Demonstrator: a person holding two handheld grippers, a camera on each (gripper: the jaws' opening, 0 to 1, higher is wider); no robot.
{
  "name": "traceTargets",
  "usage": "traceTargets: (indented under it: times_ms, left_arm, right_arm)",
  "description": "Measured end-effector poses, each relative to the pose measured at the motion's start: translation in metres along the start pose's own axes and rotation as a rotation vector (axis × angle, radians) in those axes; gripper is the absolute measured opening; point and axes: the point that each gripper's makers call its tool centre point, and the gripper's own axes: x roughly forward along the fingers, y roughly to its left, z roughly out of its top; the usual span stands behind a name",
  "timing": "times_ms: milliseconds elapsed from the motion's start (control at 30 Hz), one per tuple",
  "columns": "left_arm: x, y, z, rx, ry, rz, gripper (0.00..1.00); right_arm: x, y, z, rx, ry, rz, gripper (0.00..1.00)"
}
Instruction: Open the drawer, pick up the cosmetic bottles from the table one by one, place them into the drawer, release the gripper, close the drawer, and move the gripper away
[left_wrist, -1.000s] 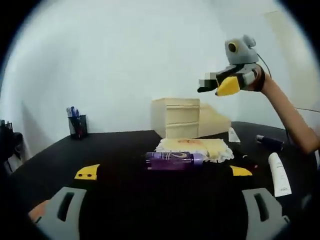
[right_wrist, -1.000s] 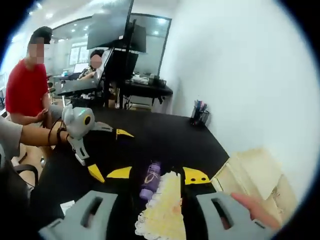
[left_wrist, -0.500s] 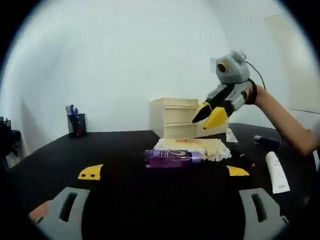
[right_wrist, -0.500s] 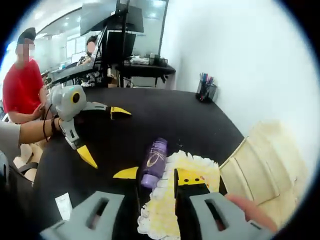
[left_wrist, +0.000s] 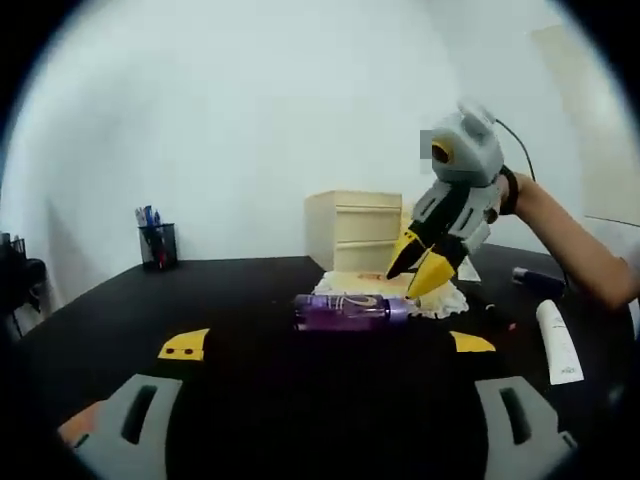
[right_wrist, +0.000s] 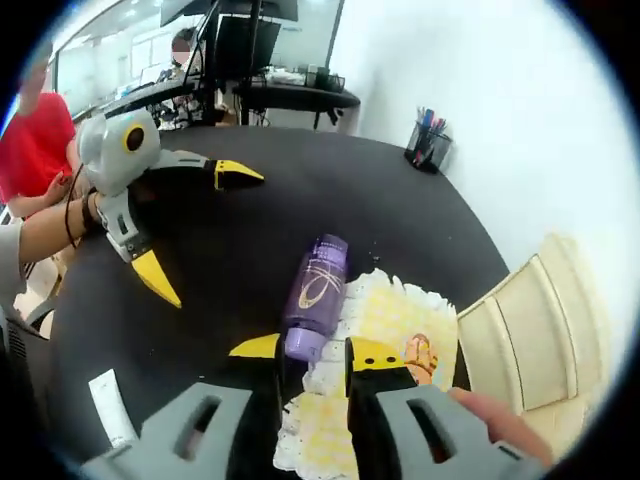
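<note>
A purple cosmetic bottle (left_wrist: 350, 310) lies on its side on the black table (left_wrist: 250, 300), its cap end touching a yellow lace-edged cloth (left_wrist: 445, 296). My right gripper (left_wrist: 413, 277) hangs just over that cap end, jaws open a little. In the right gripper view, its yellow tips (right_wrist: 316, 350) stand on either side of the bottle's (right_wrist: 318, 288) cap, and I cannot tell whether they touch it. My left gripper (left_wrist: 327, 343) stands wide open in front of the bottle with nothing between its jaws; it also shows as the left gripper (right_wrist: 200, 227). The cream drawer chest (left_wrist: 355, 230) behind is closed.
A white tube (left_wrist: 557, 345) and a dark bottle (left_wrist: 535, 281) lie on the table at the right. A pen cup (left_wrist: 155, 246) stands at the back left. The chest (right_wrist: 530, 330) sits by the cloth (right_wrist: 400, 325). A paper slip (right_wrist: 105, 405) lies near the table edge, with people and desks beyond.
My right gripper has come down from high above the chest to the bottle's cap end, and its jaws have narrowed. The left gripper has barely moved. The bottle lies where it was.
</note>
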Motion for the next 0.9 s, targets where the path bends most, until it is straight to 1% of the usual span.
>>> traceTargets:
  times_ms: [133,233,267,300,367,400,467,567,633,667,733,767,833,867,900]
  left_arm:
    - [0.0,0.001,0.0,0.001,0.003,-0.001,0.87]
    - [0.001,0.002,-0.001,0.002,0.004,-0.003,0.87]
    - [0.001,0.002,-0.001,0.003,0.004,-0.004,0.86]
    - [0.001,0.002,-0.001,0.003,0.005,-0.004,0.86]
    - [0.001,0.004,-0.001,0.006,0.009,-0.003,0.86]
    - [0.001,0.004,-0.001,0.007,0.009,-0.004,0.86]
    - [0.001,0.004,-0.002,0.012,0.013,-0.004,0.85]
    - [0.001,0.003,-0.003,0.017,0.017,-0.003,0.85]
    - [0.001,0.002,-0.003,0.018,0.018,-0.004,0.85]
    - [0.001,0.002,-0.003,0.019,0.019,-0.004,0.85]
    - [0.001,0.001,-0.003,0.02,0.02,-0.004,0.84]
    - [0.001,0.001,-0.003,0.021,0.02,-0.003,0.84]
    - [0.0,0.0,-0.004,0.022,0.021,-0.003,0.84]
    - [0.0,0.0,-0.004,0.022,0.021,-0.003,0.83]
    - [0.0,0.0,-0.003,0.021,0.02,-0.004,0.83]
  right_arm:
    - [0.007,0.003,-0.003,-0.006,0.018,-0.001,0.2]
    - [0.013,0.003,-0.007,0.001,0.042,-0.024,0.2]
    - [0.014,0.002,-0.007,0.009,0.047,-0.021,0.2]
    - [0.015,0.002,-0.005,0.038,0.045,-0.015,0.2]
    - [0.015,0.006,-0.009,0.058,0.048,-0.009,0.2]
    - [0.015,0.007,-0.009,0.087,0.047,-0.002,0.2]
    - [0.017,0.007,-0.01,0.088,0.046,-0.004,0.2]
    - [0.02,0.006,-0.01,0.119,0.043,0.007,0.2]
    - [0.024,0.009,-0.013,0.137,0.049,0.015,0.2]
    - [0.025,0.011,-0.016,0.138,0.066,0.017,0.18]
    - [0.029,0.012,-0.018,0.126,0.075,0.016,0.17]
    - [0.029,0.011,-0.017,0.115,0.072,0.011,0.17]
    - [0.029,0.01,-0.013,0.047,0.055,-0.018,0.16]
    - [0.028,0.011,-0.014,0.03,0.068,-0.018,0.16]
    - [0.028,0.01,-0.014,-0.007,0.072,-0.034,0.16]
